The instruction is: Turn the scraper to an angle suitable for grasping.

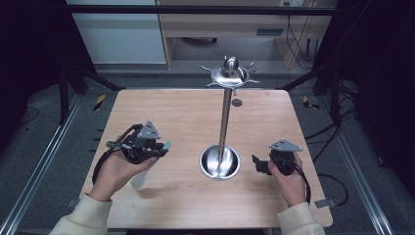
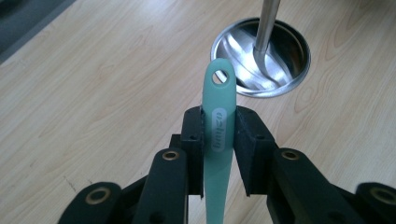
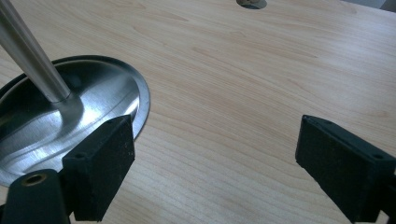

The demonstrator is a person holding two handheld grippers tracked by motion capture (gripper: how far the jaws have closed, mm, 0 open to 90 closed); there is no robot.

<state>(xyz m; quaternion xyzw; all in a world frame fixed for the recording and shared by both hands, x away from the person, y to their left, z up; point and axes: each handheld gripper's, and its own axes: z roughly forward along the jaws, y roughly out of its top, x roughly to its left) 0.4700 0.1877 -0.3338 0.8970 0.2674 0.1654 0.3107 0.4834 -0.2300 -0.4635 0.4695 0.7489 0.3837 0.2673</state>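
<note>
Two claws are at work: your left claw (image 2: 218,135) clamps the mint-green plastic utensil handle (image 2: 218,140), its hanging hole just past the claw tips. Your right claw (image 3: 212,163) gapes wide beside the steel hook stand's round base (image 3: 70,112). Aim that hole squarely at a hook.

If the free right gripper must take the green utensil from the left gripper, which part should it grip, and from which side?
Probably the free end of the mint-green silicone utensil handle, at its hanging hole, beyond the left gripper. The open right gripper should come from the steel stand base side, closing across the flat faces.
</note>
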